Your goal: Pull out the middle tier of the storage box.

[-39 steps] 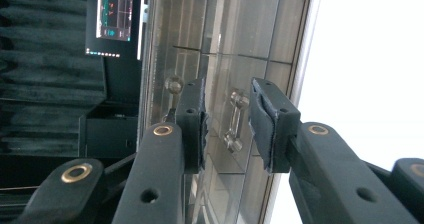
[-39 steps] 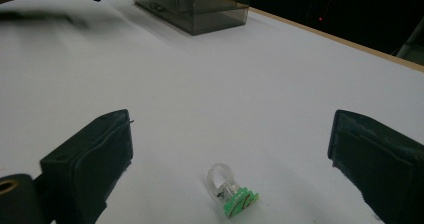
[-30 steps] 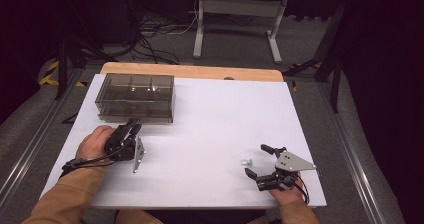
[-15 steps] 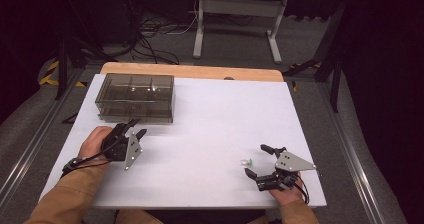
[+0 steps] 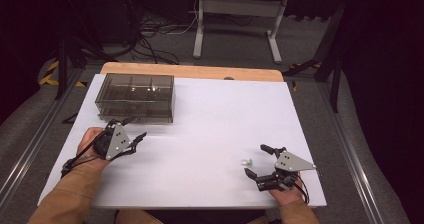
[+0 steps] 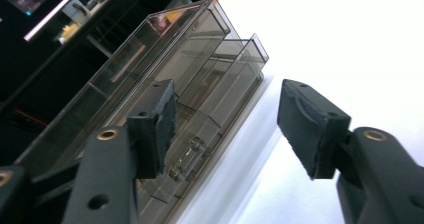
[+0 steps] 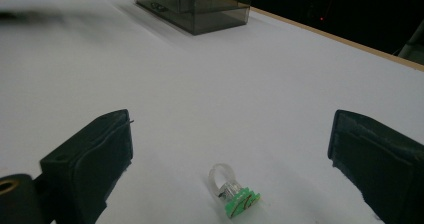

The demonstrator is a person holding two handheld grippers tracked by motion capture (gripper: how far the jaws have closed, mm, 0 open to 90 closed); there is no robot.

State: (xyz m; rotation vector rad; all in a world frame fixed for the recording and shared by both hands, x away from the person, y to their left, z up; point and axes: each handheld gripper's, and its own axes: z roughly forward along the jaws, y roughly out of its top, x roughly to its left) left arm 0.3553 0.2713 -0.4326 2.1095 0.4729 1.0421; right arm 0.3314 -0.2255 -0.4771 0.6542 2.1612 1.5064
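A white table (image 5: 215,134) with a wooden strip along its far edge carries a smoky transparent drawer box (image 5: 136,97) at about ten o'clock and a small clear plastic ring with a green top (image 5: 245,162) at about five o'clock. Beyond the table, on the grey floor, stand a pale desk frame (image 5: 235,26) at twelve o'clock and a tangle of black cables (image 5: 150,31) at eleven.

The left gripper (image 5: 132,130) hovers just in front of the box's near face, its jaws spread apart and holding nothing. The right gripper (image 5: 259,160) rests low at five o'clock, jaws also spread wide and empty; the ring lies on the table just beyond their open gap, touching neither. Bare tabletop lies between the two grippers.

The left gripper view, tilted, shows the box's drawers (image 6: 220,91), one slid slightly out, with a small clear pull handle (image 6: 187,156) on a front, detail too fine for the high view. The right gripper view shows the ring (image 7: 232,186) lying on its side, its green ridged top nearest the camera, and the box (image 7: 200,1) far off at twelve o'clock.
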